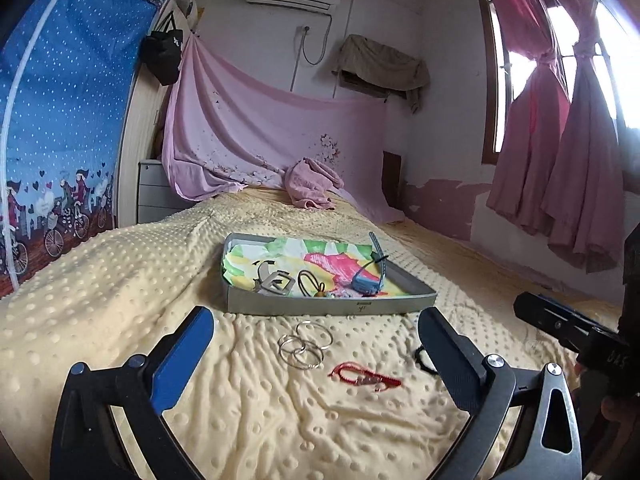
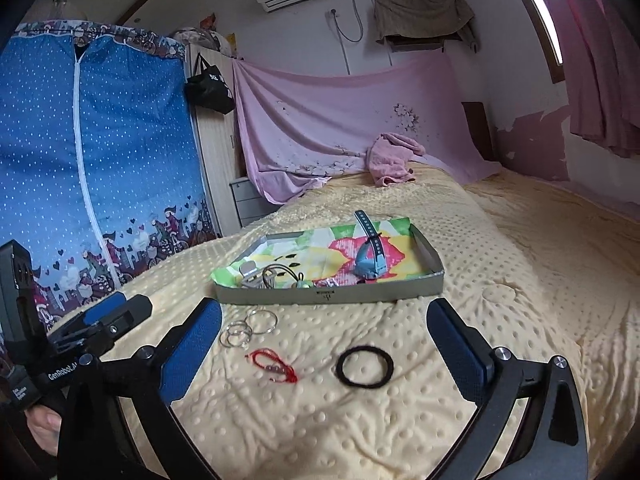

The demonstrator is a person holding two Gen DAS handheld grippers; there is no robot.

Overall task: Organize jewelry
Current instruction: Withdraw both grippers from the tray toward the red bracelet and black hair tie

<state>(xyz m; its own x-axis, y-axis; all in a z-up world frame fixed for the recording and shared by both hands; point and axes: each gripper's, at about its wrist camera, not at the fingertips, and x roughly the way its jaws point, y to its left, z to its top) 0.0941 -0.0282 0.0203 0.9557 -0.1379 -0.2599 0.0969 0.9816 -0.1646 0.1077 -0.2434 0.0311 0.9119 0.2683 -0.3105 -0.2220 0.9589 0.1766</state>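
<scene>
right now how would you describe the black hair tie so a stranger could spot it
On the yellow dotted blanket, look just in front of the grey tray, on the bare bedding. The black hair tie lies flat to the right of the red string bracelet and silver rings; it is the only plain black loop.

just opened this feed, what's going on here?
A person holds a gripper in each hand over a bed, sorting jewelry into a shallow tray. The left gripper and right gripper are both open and empty. The tray already holds a blue watch, a buckle and some small pieces. On the blanket in front of the tray lie silver rings, a red cord bracelet and a black hair tie.
</scene>
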